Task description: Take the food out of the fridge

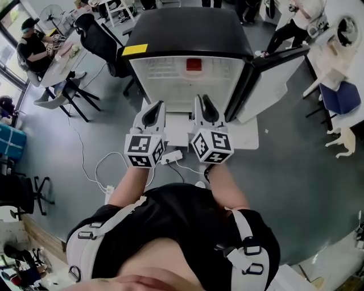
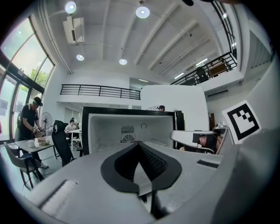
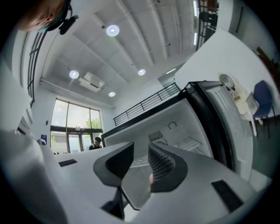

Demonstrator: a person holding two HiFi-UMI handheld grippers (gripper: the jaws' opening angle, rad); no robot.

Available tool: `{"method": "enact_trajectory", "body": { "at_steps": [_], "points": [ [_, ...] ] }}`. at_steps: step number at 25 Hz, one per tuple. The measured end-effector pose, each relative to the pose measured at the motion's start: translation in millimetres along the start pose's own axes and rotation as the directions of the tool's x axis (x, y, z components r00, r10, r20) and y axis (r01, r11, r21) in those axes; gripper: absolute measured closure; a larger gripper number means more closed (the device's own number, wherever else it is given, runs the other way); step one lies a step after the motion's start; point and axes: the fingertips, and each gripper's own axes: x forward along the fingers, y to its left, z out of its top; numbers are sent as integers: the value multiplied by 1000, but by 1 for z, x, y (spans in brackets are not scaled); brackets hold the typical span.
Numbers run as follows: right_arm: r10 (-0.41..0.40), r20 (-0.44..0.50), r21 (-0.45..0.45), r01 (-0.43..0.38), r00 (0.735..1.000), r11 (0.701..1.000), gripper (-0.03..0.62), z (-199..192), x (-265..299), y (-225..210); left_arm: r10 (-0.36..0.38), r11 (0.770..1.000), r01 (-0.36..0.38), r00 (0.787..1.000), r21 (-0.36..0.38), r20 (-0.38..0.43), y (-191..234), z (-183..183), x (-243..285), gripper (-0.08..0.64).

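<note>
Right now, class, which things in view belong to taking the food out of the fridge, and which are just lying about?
For the job: fridge, open door, red item inside, left gripper, right gripper.
Lying about: black office chair, blue chair, fan.

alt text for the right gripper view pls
The right gripper points into an open black fridge with a white inside, its black ribbed jaws slightly apart with nothing between them. The fridge door stands open at right.
</note>
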Motion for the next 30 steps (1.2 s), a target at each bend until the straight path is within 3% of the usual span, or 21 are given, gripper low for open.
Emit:
{"method": "enact_trajectory", "body": {
  "at_steps": [3,6,9,13,15,18,22,30],
  "points": [
    [-43,-21,210,47,999,977,450,-13,8,-14,-4,1000,4,1000,-3,-5,7,-4,-4,557],
    [-15,-39,444,31,999,895,433,-21,24,-19,0,1000,0,1000,-5,-5,16,-5,-6,557],
    [-17,-46,633,42,999,773,419,-33,39,-30,5,1000,-5,1000,-6,-13,23,-7,-8,557],
    [-84,-49,829,88,995,553,410,-55,56,-54,11,1000,-11,1000,-2,-15,28,-8,-12,557],
    [-107,-44,868,91,993,488,410,-63,66,-61,18,1000,-18,1000,1,-16,32,-9,-14,557],
    [-126,-48,887,101,991,451,408,-72,82,-68,34,999,-34,999,4,-19,39,-9,-18,557],
    [-151,-54,889,116,987,444,392,-86,105,-79,57,998,-57,998,8,-23,47,-10,-21,557],
    [-183,-128,917,187,975,351,387,-107,132,-92,94,996,-94,995,10,-35,62,-11,-28,557]
  ]
}}
